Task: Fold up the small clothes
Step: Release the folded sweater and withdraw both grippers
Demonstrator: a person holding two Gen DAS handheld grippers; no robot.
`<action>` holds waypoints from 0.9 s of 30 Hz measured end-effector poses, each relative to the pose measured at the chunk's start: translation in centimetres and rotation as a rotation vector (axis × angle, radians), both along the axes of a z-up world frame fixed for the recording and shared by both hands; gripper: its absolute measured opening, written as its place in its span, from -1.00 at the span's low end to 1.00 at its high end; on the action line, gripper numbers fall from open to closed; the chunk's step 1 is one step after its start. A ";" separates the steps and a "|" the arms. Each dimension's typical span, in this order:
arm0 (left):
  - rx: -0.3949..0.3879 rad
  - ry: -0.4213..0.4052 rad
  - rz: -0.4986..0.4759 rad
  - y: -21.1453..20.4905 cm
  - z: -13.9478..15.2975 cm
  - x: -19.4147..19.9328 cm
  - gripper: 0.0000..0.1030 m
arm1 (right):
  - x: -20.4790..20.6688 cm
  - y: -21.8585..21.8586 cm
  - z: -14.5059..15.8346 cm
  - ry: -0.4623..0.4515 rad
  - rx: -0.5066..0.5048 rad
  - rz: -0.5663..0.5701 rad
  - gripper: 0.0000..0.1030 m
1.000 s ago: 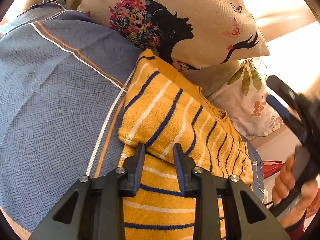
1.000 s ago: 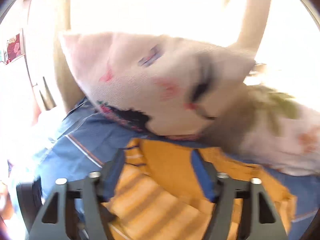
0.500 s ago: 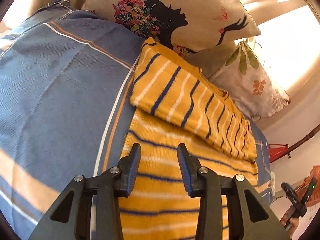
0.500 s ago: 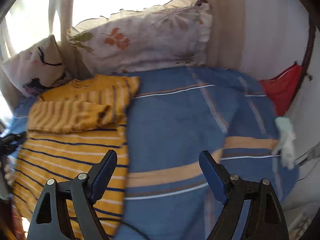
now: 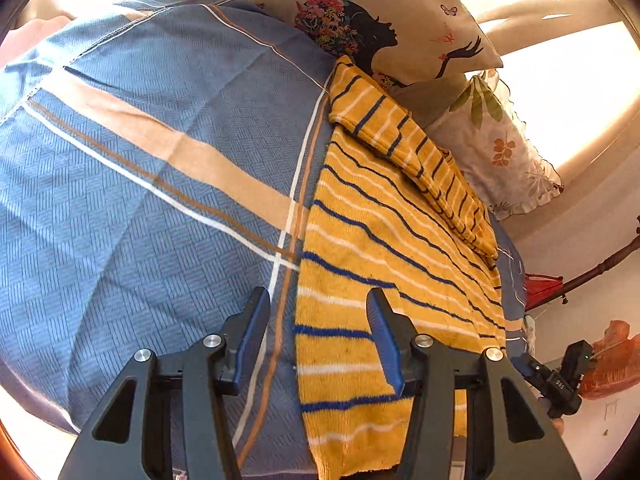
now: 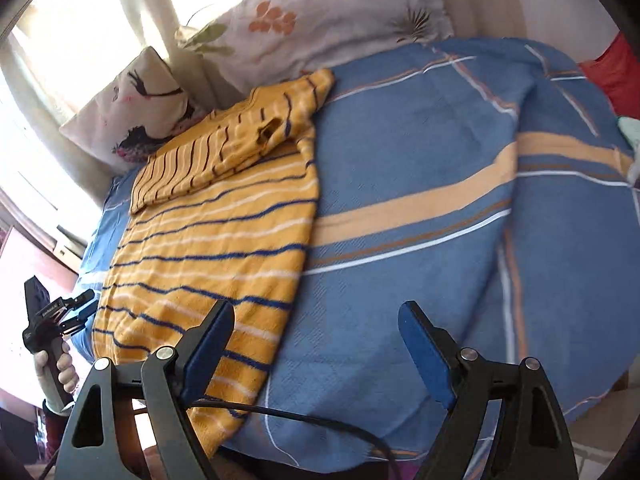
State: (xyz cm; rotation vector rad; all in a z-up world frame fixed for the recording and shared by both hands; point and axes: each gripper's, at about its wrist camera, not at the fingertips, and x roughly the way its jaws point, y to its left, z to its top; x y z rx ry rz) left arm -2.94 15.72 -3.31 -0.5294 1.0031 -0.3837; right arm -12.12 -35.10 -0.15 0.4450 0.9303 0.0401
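A yellow sweater (image 5: 384,264) with blue and white stripes lies flat on a blue bedsheet (image 5: 152,200) that covers the bed. Its sleeves are folded across the upper part, so a narrow striped band (image 5: 416,152) lies over the body of the sweater, on the side towards the pillows. The hem end of the sweater reaches the near edge of the bed and hangs a little over it.

The left gripper (image 5: 316,336) hovers above the hem end of the sweater. Its jaws have just been opening and now stand apart; the side edge of the sweater passes between them, but the pads do not press on it, so the cloth is released. One blue pad (image 5: 256,332) is over the bedsheet, the other pad (image 5: 386,344) is over the sweater.

The right gripper (image 6: 316,344) is at the other side of the sweater, near the same hem end. Its jaws are wide apart and grasp nothing. One finger (image 6: 208,348) is above the corner of the sweater, the other (image 6: 428,356) above the bare bedsheet. A black cable (image 6: 304,420) runs below this gripper.

In the right wrist view a hand (image 6: 56,372) holds the handle of the left gripper, beside the sweater at the bed edge.

Two pillows lean behind the sweater: one (image 5: 400,24) with a black silhouette of a head with flowers, and one (image 5: 500,148) with leaves. A red cloth (image 6: 616,76) lies beyond the far side of the bedsheet.
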 end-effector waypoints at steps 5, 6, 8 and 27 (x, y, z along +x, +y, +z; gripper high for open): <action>-0.041 -0.015 -0.045 -1.7 -0.1 -2.4 0.13 | 0.2 1.6 -0.5 -0.024 0.019 0.018 0.69; -0.023 -0.025 -0.049 -2.0 0.1 -2.9 0.13 | -0.5 1.2 0.2 -0.037 -0.016 0.000 0.67; 0.007 -0.039 -0.062 -2.5 0.2 -3.6 0.16 | -2.5 -0.6 2.4 -0.050 -0.137 -0.055 0.67; -0.130 -0.036 -0.102 -2.9 -0.4 -4.7 0.30 | -6.3 -1.5 4.1 -0.032 -0.106 0.054 0.70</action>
